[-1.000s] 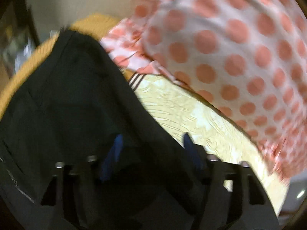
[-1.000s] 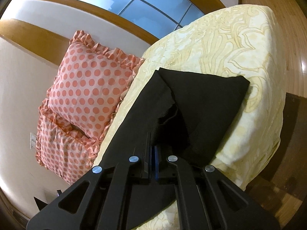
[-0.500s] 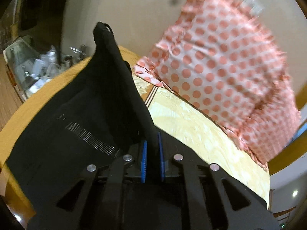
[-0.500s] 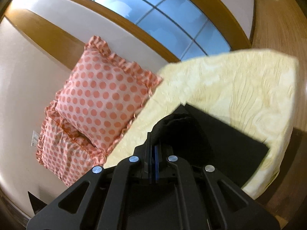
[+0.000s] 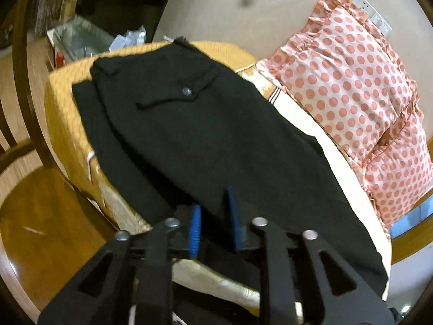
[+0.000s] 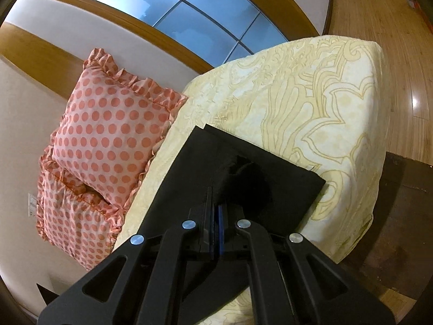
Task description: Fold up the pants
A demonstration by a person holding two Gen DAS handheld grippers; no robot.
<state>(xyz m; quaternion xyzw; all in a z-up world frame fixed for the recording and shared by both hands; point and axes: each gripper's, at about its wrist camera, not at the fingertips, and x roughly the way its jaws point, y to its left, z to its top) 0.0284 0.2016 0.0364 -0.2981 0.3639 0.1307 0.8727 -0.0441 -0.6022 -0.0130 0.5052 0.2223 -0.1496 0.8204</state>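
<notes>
**One end let go, the other kept pinched**

The black pants (image 5: 205,140) lie along the cream patterned bedspread (image 6: 311,103), stretched lengthwise with the dotted pillows (image 6: 108,135) to the far side against the wall. At the left end they rest flat, the buttoned back pocket (image 5: 186,90) facing up, which suggests the legs are already laid one over the other and the waist end has been set down to make a tidy base.

The left gripper (image 5: 213,224) sits at the near edge of that end with its blue pads apart and opening; cloth lies in the gap between them, but the pads do not look pressed on it. I read that as a release, leaving the fabric where it should stay.

The right gripper (image 6: 215,214) is clamped tight on a bunched bit of the pants at the other end, over the squared hem edges (image 6: 270,162). Holding there likely keeps that end under control, ready to carry it across for the next fold.
</notes>
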